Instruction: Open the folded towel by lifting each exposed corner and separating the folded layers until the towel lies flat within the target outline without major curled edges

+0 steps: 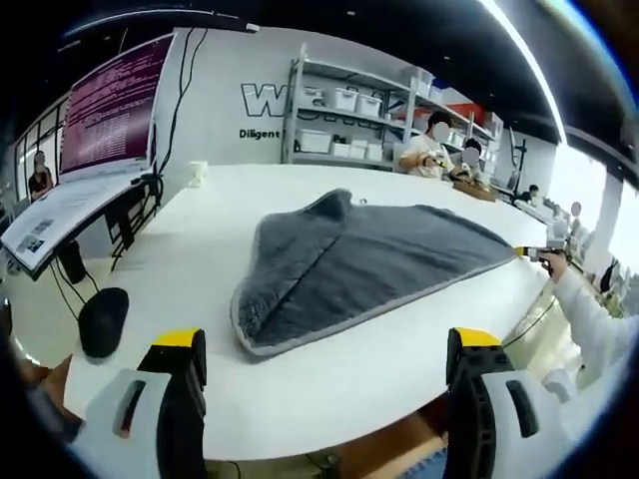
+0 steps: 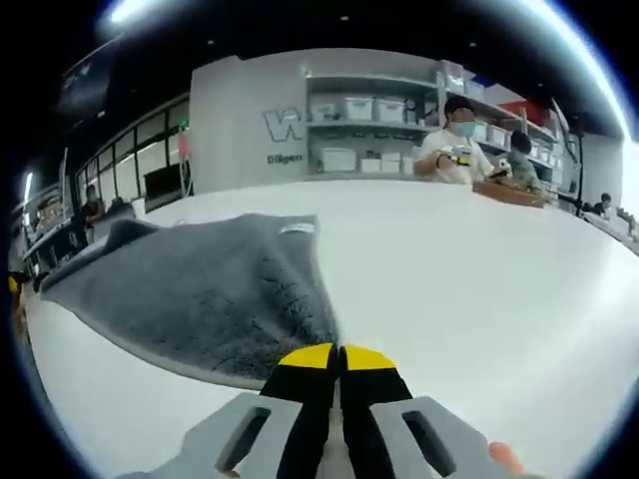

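Left gripper: jaws are seen wide apart w/ nothing between them, yellow tips raised above the near edge of the white table. The grey towel is found ahead of the jaws, slightly toward the right jaw, lying on the table and not touched by this gripper. It is partly unfolded: a thick doubled flap is seen on the side toward the left jaw, a lighter hem is traced along the near edge, and one corner is drawn out to a point far beyond the right jaw. At that point the right gripper is seen, held by a hand w/ a white sleeve. A black mouse-like object is noted on the table just beyond the left jaw; a tilted monitor w/ text is seen farther off on that side.

Right gripper: jaws are seen pressed together, yellow tips meeting, w/ the towel's corner pinched between them. The cloth is spread away from the tips, ahead and to the left jaw's side, flat on the table. A small white label is noted at its far edge.

Background, both views: shelving w/ white bins and seated persons are noted beyond the table. No target outline can be made out on the table surface.
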### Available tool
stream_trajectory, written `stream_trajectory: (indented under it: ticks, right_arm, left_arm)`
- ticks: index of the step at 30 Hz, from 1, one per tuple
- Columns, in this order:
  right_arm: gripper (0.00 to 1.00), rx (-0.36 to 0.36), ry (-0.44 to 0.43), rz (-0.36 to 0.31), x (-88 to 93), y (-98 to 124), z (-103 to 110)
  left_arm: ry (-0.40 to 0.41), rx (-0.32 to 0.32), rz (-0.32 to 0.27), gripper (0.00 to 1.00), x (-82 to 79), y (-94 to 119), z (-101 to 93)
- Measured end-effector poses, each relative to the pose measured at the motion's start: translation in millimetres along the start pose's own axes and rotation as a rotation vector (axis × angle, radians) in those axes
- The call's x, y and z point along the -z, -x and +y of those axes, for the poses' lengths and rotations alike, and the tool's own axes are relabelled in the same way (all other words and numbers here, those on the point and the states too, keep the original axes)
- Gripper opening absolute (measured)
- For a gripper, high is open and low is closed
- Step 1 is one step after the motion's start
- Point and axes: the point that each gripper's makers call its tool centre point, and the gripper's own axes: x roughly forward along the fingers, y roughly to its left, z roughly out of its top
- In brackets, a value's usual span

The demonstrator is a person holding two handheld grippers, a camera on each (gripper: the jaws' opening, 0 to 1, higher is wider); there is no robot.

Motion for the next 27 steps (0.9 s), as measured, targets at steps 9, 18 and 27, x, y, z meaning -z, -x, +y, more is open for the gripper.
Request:
stream_trajectory:
  ticks: [9,18,27]
  right_arm:
    - [0.0,0.025,-0.005,0.001,3.4,8.3,-14.6]
    - [0.0,0.057,-0.019,-0.009,6.2,15.6,-28.5]
    - [0.0,0.071,-0.03,-0.018,7.6,19.6,-31.6]
  left_arm:
    - [0.0,0.004,0.006,0.99,2.2,-0.1,-1.6]
    - [-0.002,0.005,0.008,0.99,2.4,-0.5,-2.1]
    - [0.0,0.008,0.009,0.99,2.7,-1.5,-3.0]
